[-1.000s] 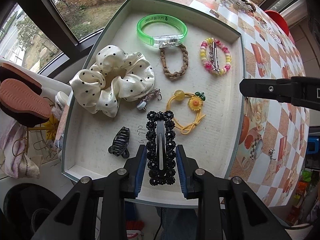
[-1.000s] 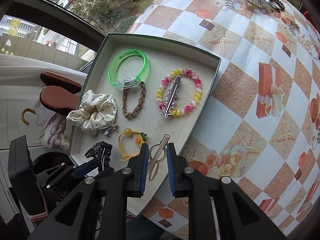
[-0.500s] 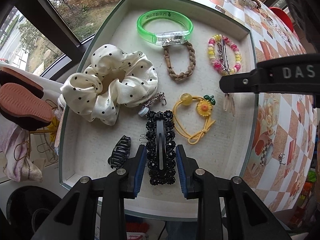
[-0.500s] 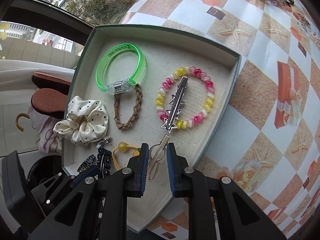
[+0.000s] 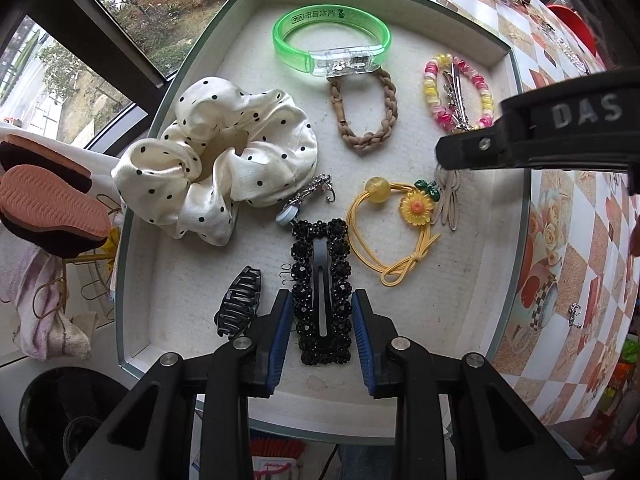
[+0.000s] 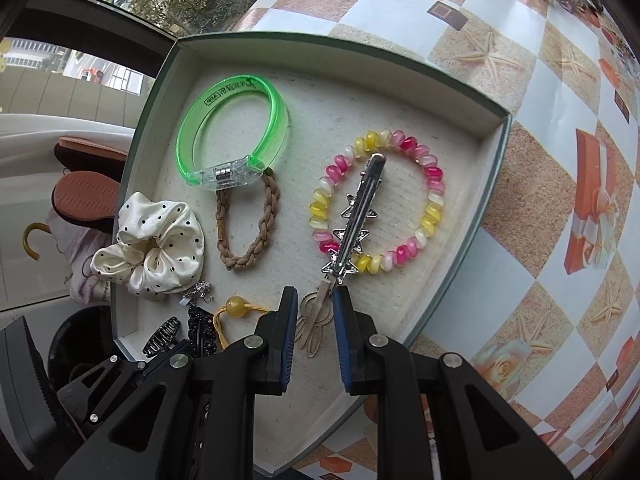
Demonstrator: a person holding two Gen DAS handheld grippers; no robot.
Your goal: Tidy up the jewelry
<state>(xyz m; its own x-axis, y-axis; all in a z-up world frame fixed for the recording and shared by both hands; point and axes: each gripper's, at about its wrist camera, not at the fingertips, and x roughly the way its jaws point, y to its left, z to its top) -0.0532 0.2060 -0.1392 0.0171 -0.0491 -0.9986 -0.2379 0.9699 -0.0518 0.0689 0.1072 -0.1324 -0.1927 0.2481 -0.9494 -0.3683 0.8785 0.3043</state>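
A green-rimmed tray [image 5: 516,184] [image 6: 492,160] holds the jewelry. My left gripper [image 5: 322,306] is closed on a black beaded hair clip [image 5: 322,276] that lies on the tray floor near its front edge. My right gripper [image 6: 316,304] is closed on a beige rabbit-shaped clip [image 6: 314,326], low over the tray; the clip also shows in the left wrist view [image 5: 450,200], beside a yellow sunflower hair tie [image 5: 400,224]. A silver star clip [image 6: 356,216] lies across a pink and yellow bead bracelet [image 6: 432,200] just beyond the right gripper.
The tray also holds a green bangle [image 5: 332,40], a braided brown band [image 5: 366,108], a polka-dot scrunchie [image 5: 224,164], a black claw clip [image 5: 238,306] and a small silver charm [image 5: 308,200]. More jewelry lies on the checkered tablecloth [image 6: 560,240] at the far right.
My right gripper has carried the beige clip from the tray's edge inward and down beside the sunflower tie. The left gripper has barely moved.
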